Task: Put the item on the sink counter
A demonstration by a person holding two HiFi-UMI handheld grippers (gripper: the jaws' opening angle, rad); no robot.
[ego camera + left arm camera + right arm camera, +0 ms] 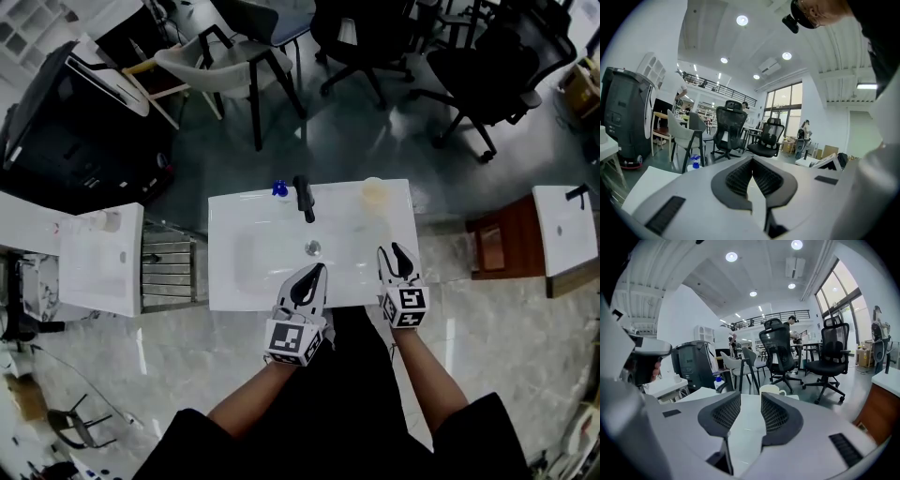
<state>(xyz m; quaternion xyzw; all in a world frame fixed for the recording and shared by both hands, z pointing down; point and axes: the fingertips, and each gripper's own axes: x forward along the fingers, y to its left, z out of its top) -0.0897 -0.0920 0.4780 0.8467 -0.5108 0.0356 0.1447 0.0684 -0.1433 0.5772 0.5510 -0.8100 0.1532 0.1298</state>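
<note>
Left gripper (pixel 316 270) fingers pressed together, right gripper (pixel 392 251) fingers parted, empty; cream ceramic mug (pixel 374 192) sits at one o'clock on white sink desk (pixel 225 281).

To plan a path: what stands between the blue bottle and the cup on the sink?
Only the black faucet stands there; the head view shows it.

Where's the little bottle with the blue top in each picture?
Head view: the blue-topped bottle stands at the back edge of the sink counter, just left of the black faucet.
Left gripper view: low at left, by the white chair's legs.
Right gripper view: left of centre, above the jaws.
Shared landmark: the white chair.
</note>
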